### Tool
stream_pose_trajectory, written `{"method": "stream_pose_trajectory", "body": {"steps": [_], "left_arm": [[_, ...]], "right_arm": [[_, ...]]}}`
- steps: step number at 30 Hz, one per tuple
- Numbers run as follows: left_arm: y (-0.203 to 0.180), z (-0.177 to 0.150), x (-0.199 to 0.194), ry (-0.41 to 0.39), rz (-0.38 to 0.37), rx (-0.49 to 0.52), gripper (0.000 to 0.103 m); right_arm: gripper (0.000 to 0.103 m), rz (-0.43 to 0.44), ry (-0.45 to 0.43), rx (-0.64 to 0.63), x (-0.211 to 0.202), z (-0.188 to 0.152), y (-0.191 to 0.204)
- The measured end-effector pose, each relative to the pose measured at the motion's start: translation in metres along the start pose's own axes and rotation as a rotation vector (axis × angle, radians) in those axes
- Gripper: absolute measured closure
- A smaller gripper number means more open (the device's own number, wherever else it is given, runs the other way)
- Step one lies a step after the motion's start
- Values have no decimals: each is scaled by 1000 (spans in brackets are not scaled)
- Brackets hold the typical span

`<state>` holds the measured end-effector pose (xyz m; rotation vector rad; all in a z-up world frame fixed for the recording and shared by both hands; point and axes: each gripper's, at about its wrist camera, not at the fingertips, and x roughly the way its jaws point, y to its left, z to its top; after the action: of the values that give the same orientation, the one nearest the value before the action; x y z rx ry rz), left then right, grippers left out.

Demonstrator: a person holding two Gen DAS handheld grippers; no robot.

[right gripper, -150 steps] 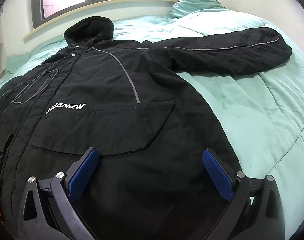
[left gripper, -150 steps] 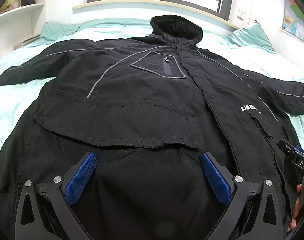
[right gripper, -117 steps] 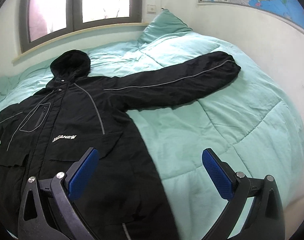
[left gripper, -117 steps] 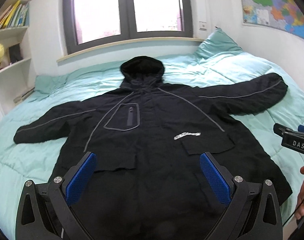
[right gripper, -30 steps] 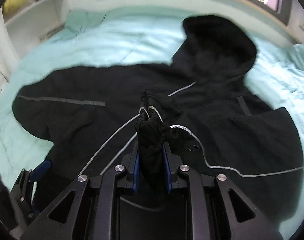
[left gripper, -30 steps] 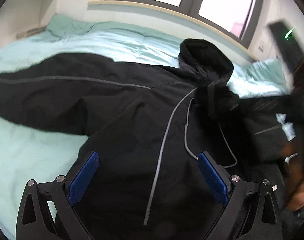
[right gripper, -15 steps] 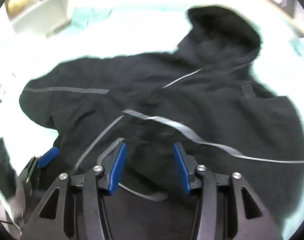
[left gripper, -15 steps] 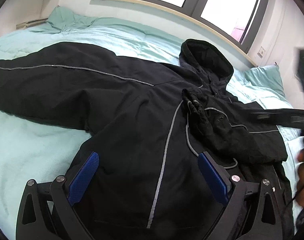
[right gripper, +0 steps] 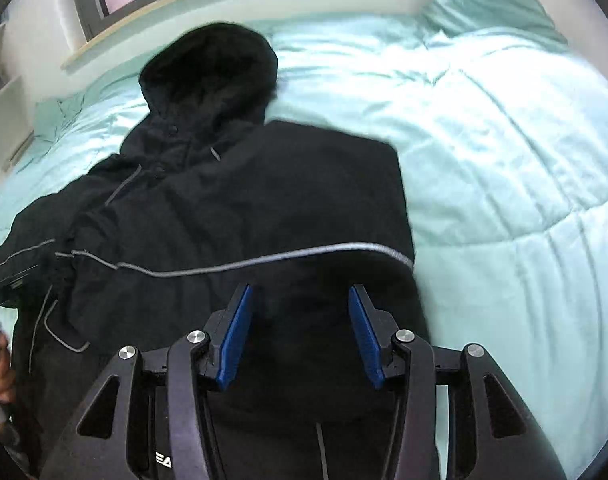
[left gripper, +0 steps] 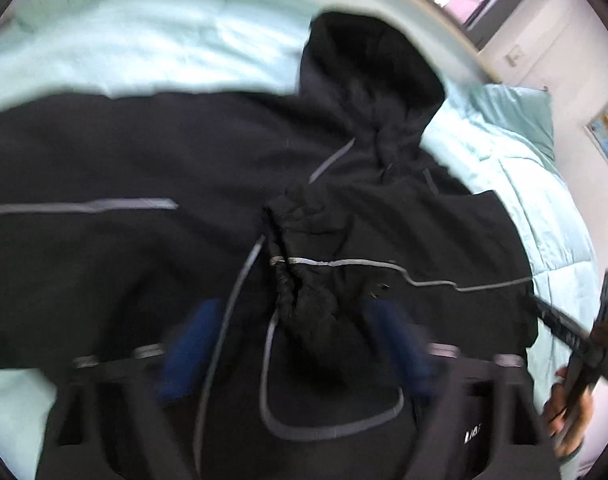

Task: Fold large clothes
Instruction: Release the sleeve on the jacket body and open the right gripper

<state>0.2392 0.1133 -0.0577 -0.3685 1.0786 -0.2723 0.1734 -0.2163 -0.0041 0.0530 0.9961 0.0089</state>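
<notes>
Since half a second ago my right gripper [right gripper: 295, 332] has let the folded sleeve [left gripper: 384, 280] go and drawn back toward the bed's near edge; my left gripper [left gripper: 291, 348], blurred with motion, has swung over the chest. The jacket [right gripper: 243, 200] lies front-up along the bed [right gripper: 504, 140], hood [right gripper: 211, 68] toward the window edge, hem toward me. Its right sleeve is laid across the chest, long axis running across the bed, cuff [left gripper: 287, 272] bunched at the jacket's middle, just ahead of my left gripper. The left sleeve [left gripper: 63, 168] is not yet folded; it stretches out toward the bed's left edge, its axis crosswise, well apart from my right gripper. I judge the coming move turns on that sleeve, and my left gripper is the nearer one. Both tools are released: the left with jaws wide above the cloth, the right part-spread, low over the folded shoulder, holding nothing.
</notes>
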Motion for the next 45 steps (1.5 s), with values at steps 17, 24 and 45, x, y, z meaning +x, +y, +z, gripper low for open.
{"method": "stream_pose_trajectory", "body": {"steps": [17, 24, 45], "left_arm": [[85, 10, -25, -68, 62, -49, 80], [90, -1, -40, -162, 0, -66, 75], [51, -30, -32, -120, -9, -24, 53]], "right_arm": [[46, -54, 152, -113, 76, 1, 39], [44, -57, 76, -113, 68, -9, 38], [21, 196, 11, -99, 42, -39, 102]]}}
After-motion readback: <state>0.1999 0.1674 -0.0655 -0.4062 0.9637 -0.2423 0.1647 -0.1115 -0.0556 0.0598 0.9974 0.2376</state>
